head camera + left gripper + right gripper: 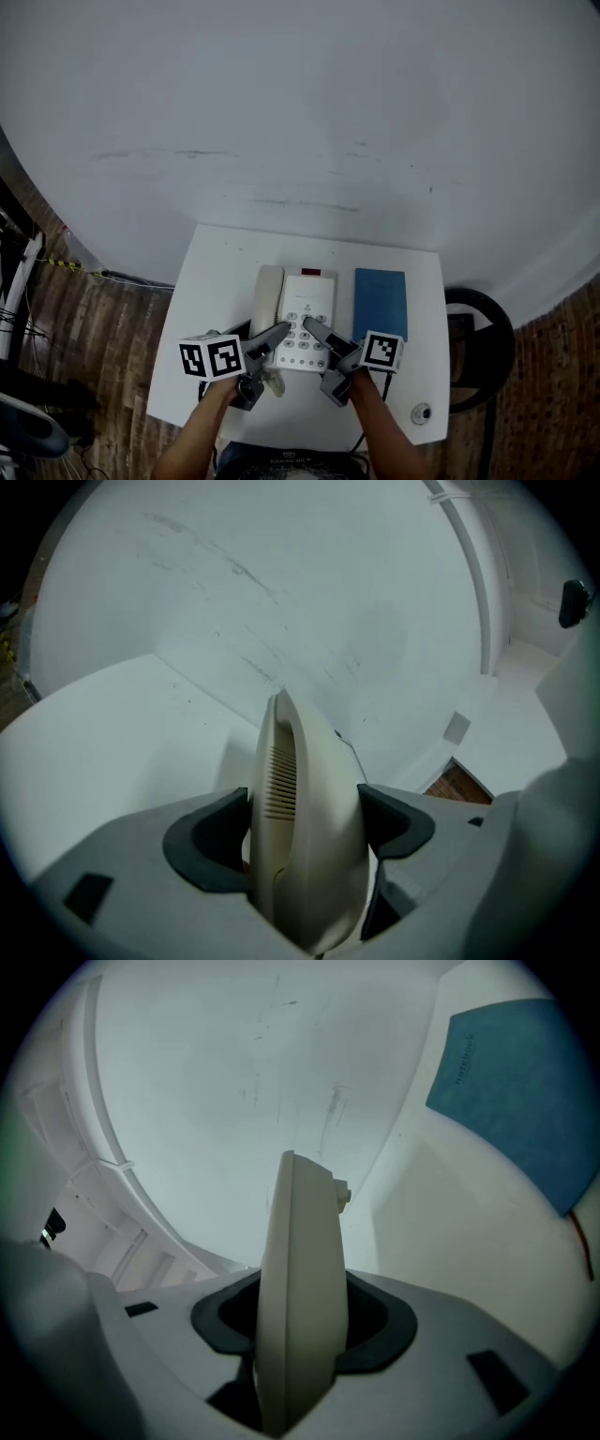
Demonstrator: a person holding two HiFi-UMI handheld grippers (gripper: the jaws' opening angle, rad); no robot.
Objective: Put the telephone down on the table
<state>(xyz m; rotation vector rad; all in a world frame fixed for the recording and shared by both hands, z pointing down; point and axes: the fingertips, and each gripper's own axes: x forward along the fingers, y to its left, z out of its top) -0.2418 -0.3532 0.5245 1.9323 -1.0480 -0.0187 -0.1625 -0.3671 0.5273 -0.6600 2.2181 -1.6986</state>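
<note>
A cream desk telephone [307, 309] with a grey keypad lies over the small white table [220, 272], its handset [266, 298] in the cradle on the left side. My left gripper [272, 339] is shut on the handset's near end; the left gripper view shows the slotted handset [305, 789] squeezed between both dark pads. My right gripper [317, 333] grips the telephone body from the near right, and its thin cream edge [300, 1269] fills the gap between the jaws. Whether the telephone touches the tabletop I cannot tell.
A blue notebook [381, 302] lies flat just right of the telephone, also in the right gripper view [511, 1091]. A small round object [422, 412] sits at the table's near right corner. A black round stand [480, 337] is on the wooden floor to the right. A white wall rises behind.
</note>
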